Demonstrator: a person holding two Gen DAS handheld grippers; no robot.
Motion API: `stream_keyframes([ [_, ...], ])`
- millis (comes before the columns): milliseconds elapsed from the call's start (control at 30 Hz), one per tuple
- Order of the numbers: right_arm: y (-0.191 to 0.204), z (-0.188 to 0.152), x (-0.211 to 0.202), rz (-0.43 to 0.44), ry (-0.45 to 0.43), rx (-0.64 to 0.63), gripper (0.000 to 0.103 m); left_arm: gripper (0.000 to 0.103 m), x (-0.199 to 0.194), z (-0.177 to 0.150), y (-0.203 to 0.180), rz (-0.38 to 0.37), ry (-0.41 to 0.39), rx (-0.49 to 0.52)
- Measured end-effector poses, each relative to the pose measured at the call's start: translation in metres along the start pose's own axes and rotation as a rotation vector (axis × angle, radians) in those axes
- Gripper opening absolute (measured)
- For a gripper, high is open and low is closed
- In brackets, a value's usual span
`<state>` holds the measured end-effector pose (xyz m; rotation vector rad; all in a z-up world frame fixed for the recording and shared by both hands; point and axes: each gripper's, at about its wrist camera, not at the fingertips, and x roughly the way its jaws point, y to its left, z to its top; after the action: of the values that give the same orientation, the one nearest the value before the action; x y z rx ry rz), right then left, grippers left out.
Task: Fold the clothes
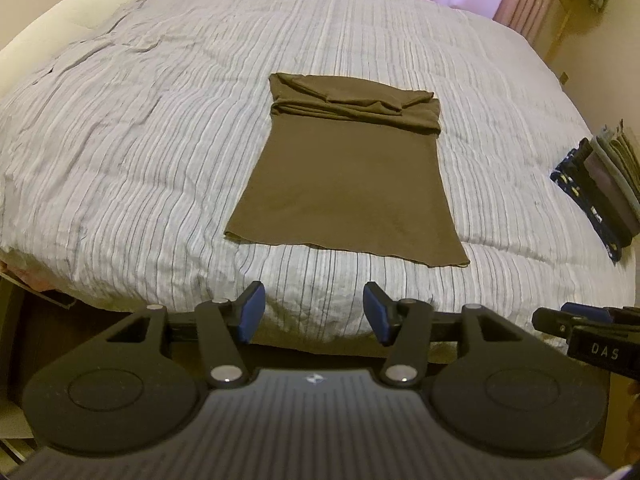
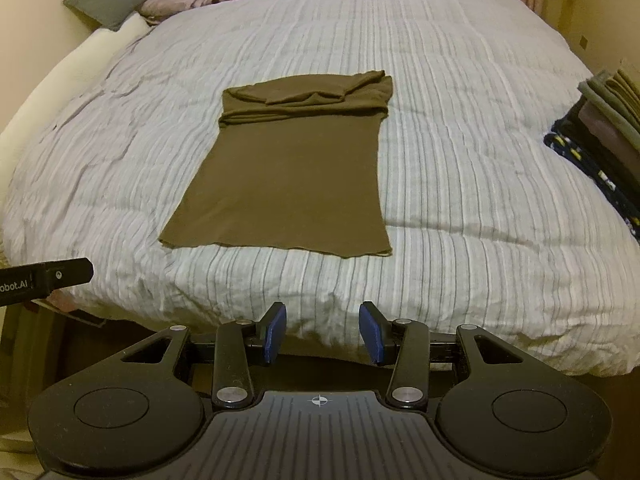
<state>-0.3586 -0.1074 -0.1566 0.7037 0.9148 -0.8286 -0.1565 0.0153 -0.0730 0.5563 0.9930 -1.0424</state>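
On bed, middle: olive shirt flat, sleeves tucked in at far end, narrow strip. Lengthwise folds left. Stack of folded clothes at right edge. Left hand-held gripper and right hand-held gripper released, empty, short of near hem.

- The bed lies bare and wide all around the shirt, left, right and beyond it.
- A strip of bare cover lies between the shirt's near hem and the bed's near edge.
- A clothes stack blocks the right edge.
- Pillows crowd the far left corner.
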Motion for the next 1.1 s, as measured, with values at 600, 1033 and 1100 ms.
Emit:
stream_keyframes([
  [600,-0.016,0.007,0.023,-0.011,0.071,0.113,0.044,0.051,0.034,0.014,0.025,-0.051,0.067,-0.037],
  [1033,-0.047,0.065,0.073,0.015,0.031,0.283,0.044,0.050,0.109,0.087,0.082,-0.130,0.094,-0.078],
  [1100,-0.051,0.076,0.081,0.040,0.003,0.303,0.044,0.050,0.125,0.102,0.093,-0.147,0.099,-0.074],
])
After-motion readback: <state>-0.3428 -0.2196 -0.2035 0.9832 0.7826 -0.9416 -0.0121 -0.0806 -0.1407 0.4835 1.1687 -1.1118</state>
